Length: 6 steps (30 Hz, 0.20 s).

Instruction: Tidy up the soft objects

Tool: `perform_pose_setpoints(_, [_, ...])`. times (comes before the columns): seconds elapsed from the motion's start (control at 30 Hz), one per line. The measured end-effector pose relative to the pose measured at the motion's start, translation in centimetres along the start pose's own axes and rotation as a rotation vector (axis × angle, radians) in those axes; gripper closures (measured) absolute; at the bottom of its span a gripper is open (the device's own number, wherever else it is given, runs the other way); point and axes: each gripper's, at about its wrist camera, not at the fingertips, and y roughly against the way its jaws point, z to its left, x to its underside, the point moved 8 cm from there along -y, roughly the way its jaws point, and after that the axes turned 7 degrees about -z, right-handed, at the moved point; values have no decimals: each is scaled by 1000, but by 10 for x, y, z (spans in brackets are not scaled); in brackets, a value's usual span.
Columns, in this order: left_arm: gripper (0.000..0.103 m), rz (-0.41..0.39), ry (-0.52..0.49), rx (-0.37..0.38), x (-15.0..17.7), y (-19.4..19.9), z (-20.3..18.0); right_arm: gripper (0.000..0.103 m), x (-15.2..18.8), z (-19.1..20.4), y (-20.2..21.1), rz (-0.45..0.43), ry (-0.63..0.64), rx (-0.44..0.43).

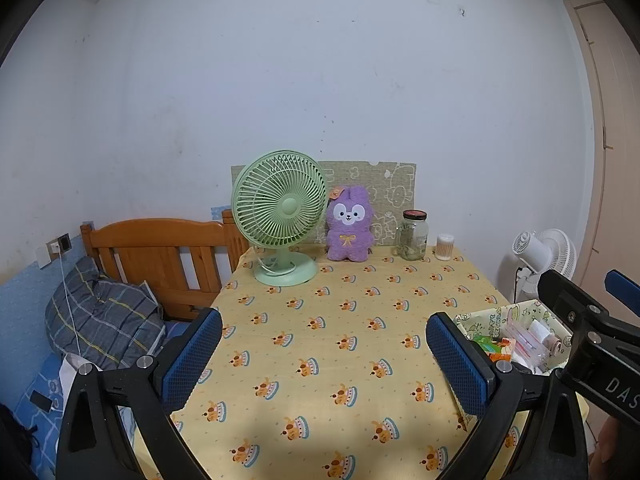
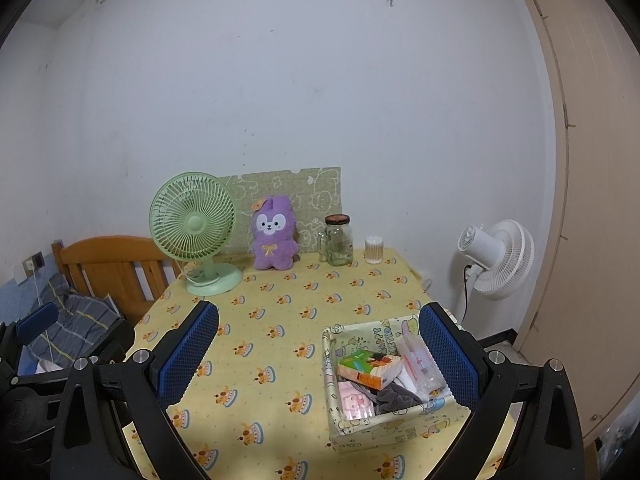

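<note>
A purple plush bunny (image 1: pixel 349 225) stands upright at the back of the yellow-clothed table (image 1: pixel 340 340), against a patterned mat; it also shows in the right wrist view (image 2: pixel 274 233). A fabric storage box (image 2: pixel 384 420) at the table's front right holds tissue packs, a small carton and grey cloth; in the left wrist view the box (image 1: pixel 492 314) is at the right. My left gripper (image 1: pixel 324 356) is open and empty above the table's front. My right gripper (image 2: pixel 318 354) is open and empty, its right finger over the box.
A green desk fan (image 1: pixel 280 216) stands left of the bunny. A glass jar (image 1: pixel 412 236) and a cotton-swab tub (image 1: pixel 445 247) stand to its right. A wooden bed headboard (image 1: pixel 160 256) with a plaid pillow (image 1: pixel 100 312) lies left; a white floor fan (image 2: pixel 500 258) stands right.
</note>
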Motion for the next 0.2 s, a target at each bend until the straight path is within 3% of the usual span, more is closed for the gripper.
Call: perform_pose_setpoints(0.2, [0, 1, 0, 1, 0, -1, 0, 1, 1, 1, -1, 1, 2, 0])
